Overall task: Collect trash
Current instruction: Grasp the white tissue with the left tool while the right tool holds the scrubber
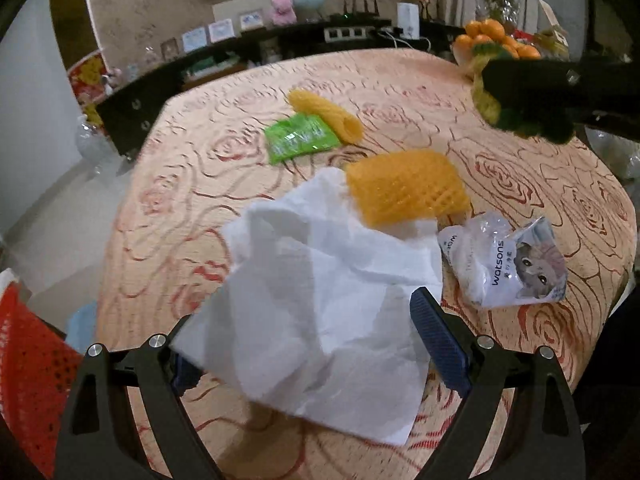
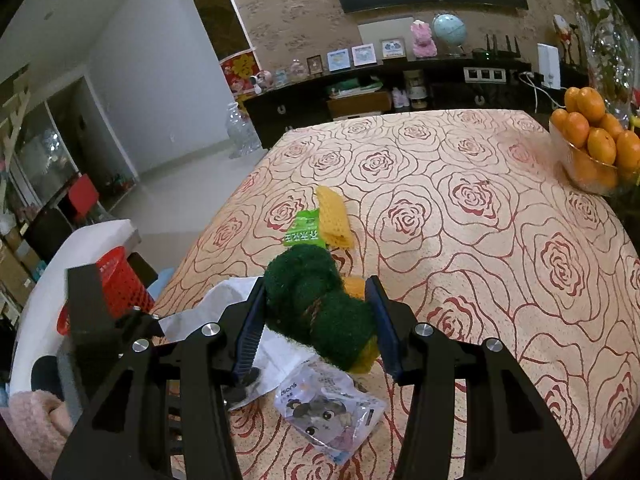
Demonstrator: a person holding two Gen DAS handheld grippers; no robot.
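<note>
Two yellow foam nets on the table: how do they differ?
The near foam net lies broadside to the left camera and looks bigger; the far foam net lies slantwise and looks narrower, its open end facing the camera.
The near one rests partly on the white tissue; the far one overlaps the green packet.
Both are yellow mesh sleeves lying loose on the rose tablecloth, neither gripped.

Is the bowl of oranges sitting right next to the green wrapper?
No, the bowl of oranges stands at the table's far right edge, well apart from the green wrapper near the middle.
</note>
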